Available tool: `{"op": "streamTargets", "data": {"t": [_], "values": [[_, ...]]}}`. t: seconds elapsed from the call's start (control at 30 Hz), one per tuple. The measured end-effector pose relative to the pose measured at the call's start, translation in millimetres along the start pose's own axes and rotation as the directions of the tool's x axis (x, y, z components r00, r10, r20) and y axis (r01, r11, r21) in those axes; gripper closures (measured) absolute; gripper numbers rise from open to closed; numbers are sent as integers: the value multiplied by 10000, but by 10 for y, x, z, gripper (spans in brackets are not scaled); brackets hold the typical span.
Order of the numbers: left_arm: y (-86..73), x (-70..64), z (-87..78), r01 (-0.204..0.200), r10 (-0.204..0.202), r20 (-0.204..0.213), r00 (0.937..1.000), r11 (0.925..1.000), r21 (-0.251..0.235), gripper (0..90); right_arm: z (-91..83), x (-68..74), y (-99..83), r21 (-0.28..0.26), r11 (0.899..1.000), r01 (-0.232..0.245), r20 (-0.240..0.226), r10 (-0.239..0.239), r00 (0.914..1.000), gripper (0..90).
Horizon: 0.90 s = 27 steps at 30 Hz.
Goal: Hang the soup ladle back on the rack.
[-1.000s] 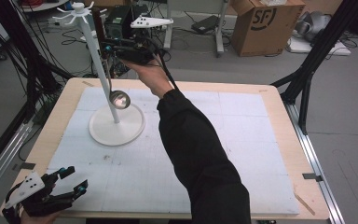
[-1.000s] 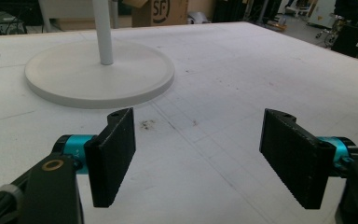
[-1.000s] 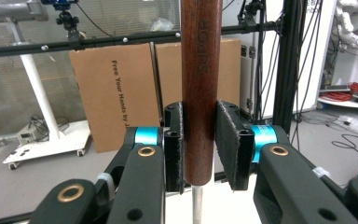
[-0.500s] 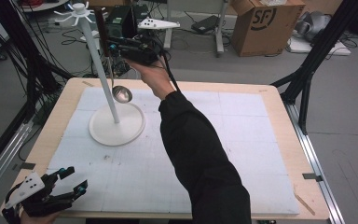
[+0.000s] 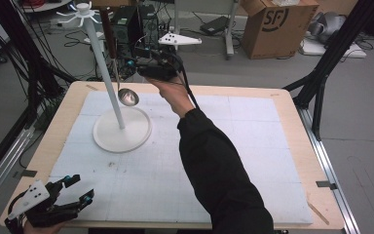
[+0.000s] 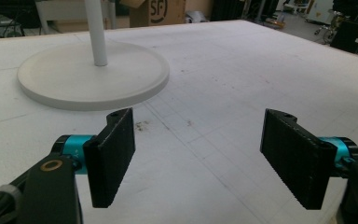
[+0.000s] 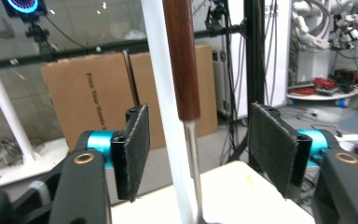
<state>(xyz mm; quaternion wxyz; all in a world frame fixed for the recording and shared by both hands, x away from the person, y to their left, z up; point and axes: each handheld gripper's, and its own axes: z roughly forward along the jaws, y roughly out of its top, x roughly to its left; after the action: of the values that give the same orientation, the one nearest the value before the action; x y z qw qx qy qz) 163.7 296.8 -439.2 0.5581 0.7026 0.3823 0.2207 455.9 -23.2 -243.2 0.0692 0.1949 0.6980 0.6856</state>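
Right gripper, jaws wide apart around the ladle hanging on the stand, grips nothing; hanging looks done, withdrawal remains.

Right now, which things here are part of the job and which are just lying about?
In the job:
ladle, hanging on the stand
stand, white pole on a round base
right hand-held gripper, jaws open either side of the ladle handle

Lying about:
left hand-held gripper, open, idle at the table's near corner
cardboard box on the floor
table
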Motion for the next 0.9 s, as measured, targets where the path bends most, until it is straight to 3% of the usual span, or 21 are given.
{"op": "streamTargets", "data": {"t": [0.07, 0.4, 0.9], "values": [[5, -14, 11, -15, 15, 38, 10000, 10000, -24, 264, -92, 27, -32, -10, 9997, 257, 147, -256, 9996, 391], [26, -73, 77, -183, 182, 179, 9997, 9998, 54, 257, -555, 108, -266, 2, 9994, 348, 770, -347, 9964, 305], [42, -143, 170, -407, 401, 389, 9984, 9991, 137, 254, -1193, 191, -548, 324, 9973, 665, 1796, -713, 9811, 257]]}}
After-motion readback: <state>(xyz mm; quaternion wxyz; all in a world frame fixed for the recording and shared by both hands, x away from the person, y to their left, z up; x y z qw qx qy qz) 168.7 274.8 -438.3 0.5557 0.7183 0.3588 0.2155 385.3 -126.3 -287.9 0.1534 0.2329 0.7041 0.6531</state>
